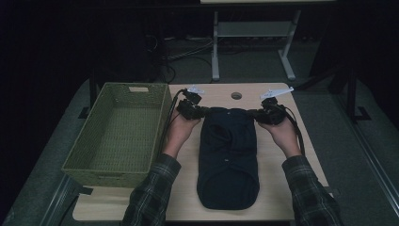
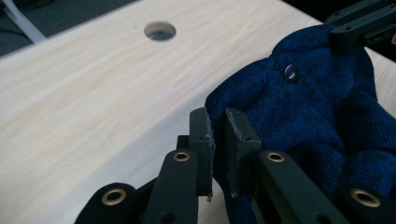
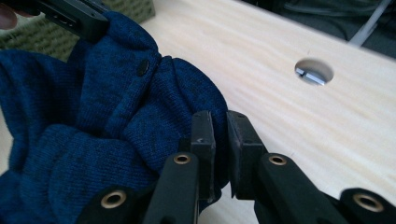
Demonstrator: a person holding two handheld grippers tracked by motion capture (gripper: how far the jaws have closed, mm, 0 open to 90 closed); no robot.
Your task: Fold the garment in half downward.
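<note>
A dark blue knit garment [image 1: 228,155] lies lengthwise on the wooden table [image 1: 277,193], its far edge raised off the wood. My left gripper [image 1: 200,112] is shut on the far left corner, and my right gripper [image 1: 256,113] is shut on the far right corner. In the left gripper view the jaws [image 2: 218,116] pinch the edge of the knit [image 2: 317,116], near a dark snap button [image 2: 292,73]; the other gripper [image 2: 364,23] shows at top right. In the right gripper view the jaws [image 3: 219,119] pinch bunched knit [image 3: 93,140], with the left gripper [image 3: 70,16] at top left.
A green woven basket [image 1: 162,117] stands empty along the table's left side, close to my left hand. A round cable hole [image 1: 236,95] sits near the table's far edge. Beyond the table are desk legs [image 1: 215,47] and cables on the floor.
</note>
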